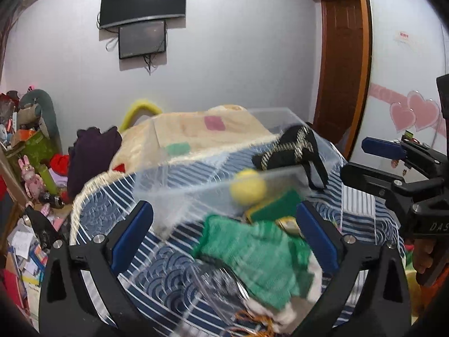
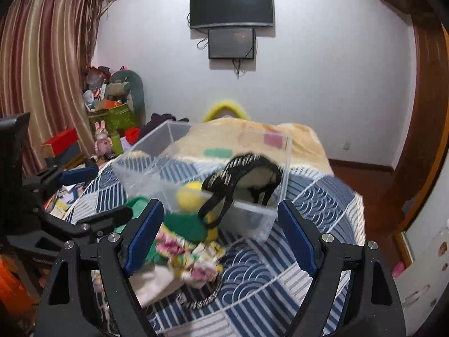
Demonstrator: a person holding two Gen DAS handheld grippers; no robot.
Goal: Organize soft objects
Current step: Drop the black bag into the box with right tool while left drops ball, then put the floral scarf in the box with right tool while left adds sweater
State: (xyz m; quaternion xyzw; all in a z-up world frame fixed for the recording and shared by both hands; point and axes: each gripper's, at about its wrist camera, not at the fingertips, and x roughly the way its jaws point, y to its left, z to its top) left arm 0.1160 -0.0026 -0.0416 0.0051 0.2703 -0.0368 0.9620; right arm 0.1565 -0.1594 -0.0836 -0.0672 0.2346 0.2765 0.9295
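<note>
1. By my reading the task is barely begun; only the black striped item (image 2: 244, 177) hangs in or over the clear plastic box (image 2: 146, 151), ahead of the right claw (image 2: 221, 236), its strap draped over the box's near wall.
2. Left to sort, as I judge it: the green knitted piece (image 1: 252, 252) between the fingers of the left claw (image 1: 224, 230); a yellow ball (image 1: 248, 186) just beyond it, whether inside the box I cannot tell; a floral cloth (image 2: 193, 258) and a white cloth (image 2: 157, 280) low and left of the right claw.
3. Both claws are spread wide, pinching nothing.
4. Everything lies on a bed with a blue patterned quilt (image 2: 308, 196) and a cream blanket (image 1: 182, 129) beyond the box.
5. Far ahead hangs a wall television (image 2: 231, 5); clutter and striped curtains (image 2: 42, 56) stand off left, a wooden door frame (image 1: 342, 56) off right.
</note>
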